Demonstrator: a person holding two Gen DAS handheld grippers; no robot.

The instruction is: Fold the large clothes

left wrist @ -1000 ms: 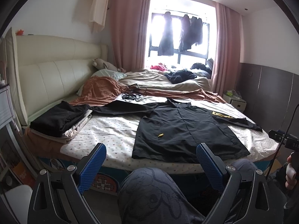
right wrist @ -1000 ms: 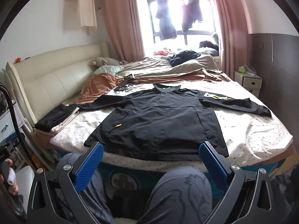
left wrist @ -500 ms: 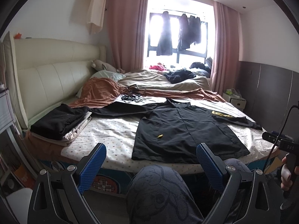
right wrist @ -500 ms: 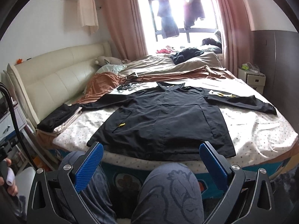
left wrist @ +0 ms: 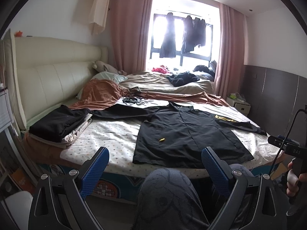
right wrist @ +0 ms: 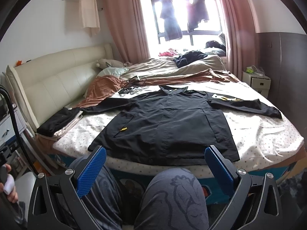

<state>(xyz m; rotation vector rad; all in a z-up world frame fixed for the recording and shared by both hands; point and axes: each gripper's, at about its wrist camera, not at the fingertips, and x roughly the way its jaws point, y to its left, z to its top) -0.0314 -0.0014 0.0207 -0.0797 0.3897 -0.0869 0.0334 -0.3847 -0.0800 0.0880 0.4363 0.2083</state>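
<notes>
1. The black jacket (right wrist: 168, 122) is laid flat on the bed (right wrist: 268, 140), front up, with both sleeves spread out to the sides. If only the hem is lifted, such a wide garment could be dragged off the near edge of the bed.
2. The stack of folded clothes (left wrist: 59, 126) lies near the left sleeve (left wrist: 119, 113). It could be pushed over when that sleeve is folded in.
3. The left tool (left wrist: 153, 164) and the right tool (right wrist: 154, 163) are held wide open above the knees, well apart from the jacket, and nothing is gripped. The thin cloth could be missed or bunched by a shallow grip.
4. A small yellow object (right wrist: 122, 129) rests on the jacket; it could be trapped inside a fold.
</notes>
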